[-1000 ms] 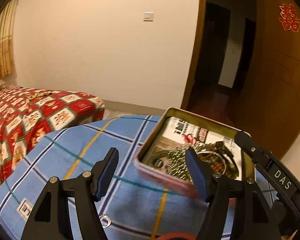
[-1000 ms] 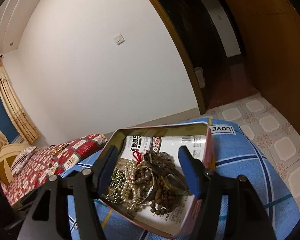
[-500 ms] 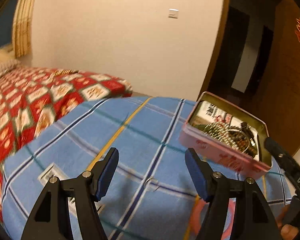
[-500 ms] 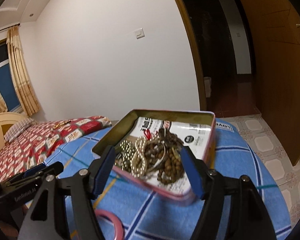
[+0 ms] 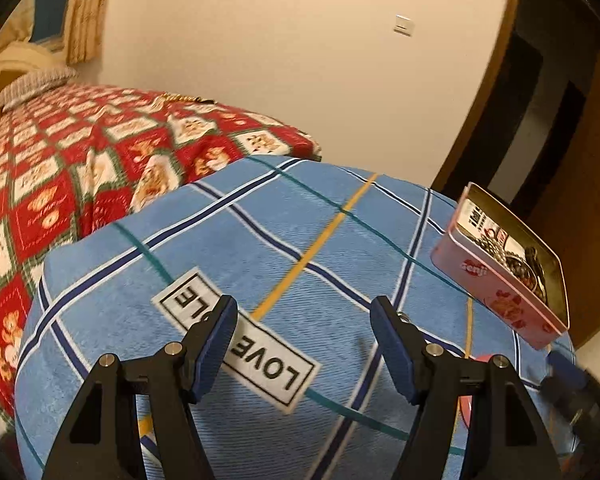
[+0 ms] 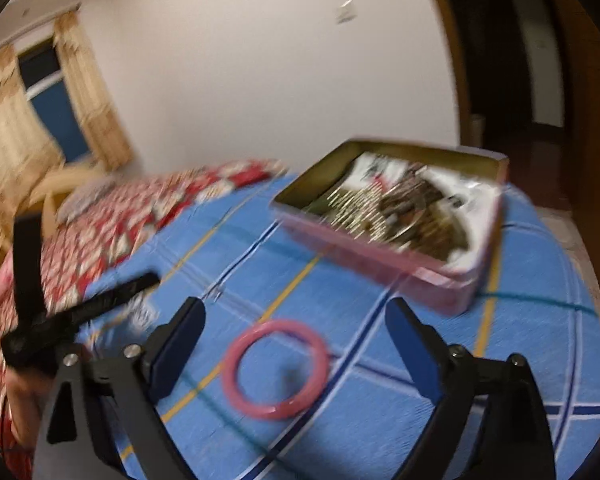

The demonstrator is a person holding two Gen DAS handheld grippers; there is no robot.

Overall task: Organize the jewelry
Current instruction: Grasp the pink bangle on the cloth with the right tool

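A pink tin (image 6: 384, 264) with its lid off is seen in the upper right of the right wrist view, resting on a blue plaid cloth (image 6: 380, 412). A tangle of beaded jewelry (image 6: 384, 216) lies inside it on printed paper; the frame is blurred, so single pieces cannot be told apart. A pink bangle (image 6: 276, 368) lies flat on the cloth in the lower centre, near the tin but apart from it, in line with the gap of the right gripper (image 6: 296, 320). The jaws of that gripper are opening and stand wide, and nothing is pressed by them.

In the left wrist view the left gripper (image 5: 304, 316) is shown at the lower centre with its jaws wide apart and nothing between them; only the cloth (image 5: 260, 232) and its "LOVE" label (image 5: 260, 356) are seen beyond them. The tin (image 5: 496, 288) sits at the right edge of that frame, tilted in the view. A red patterned bedspread (image 5: 80, 168) fills the left side.
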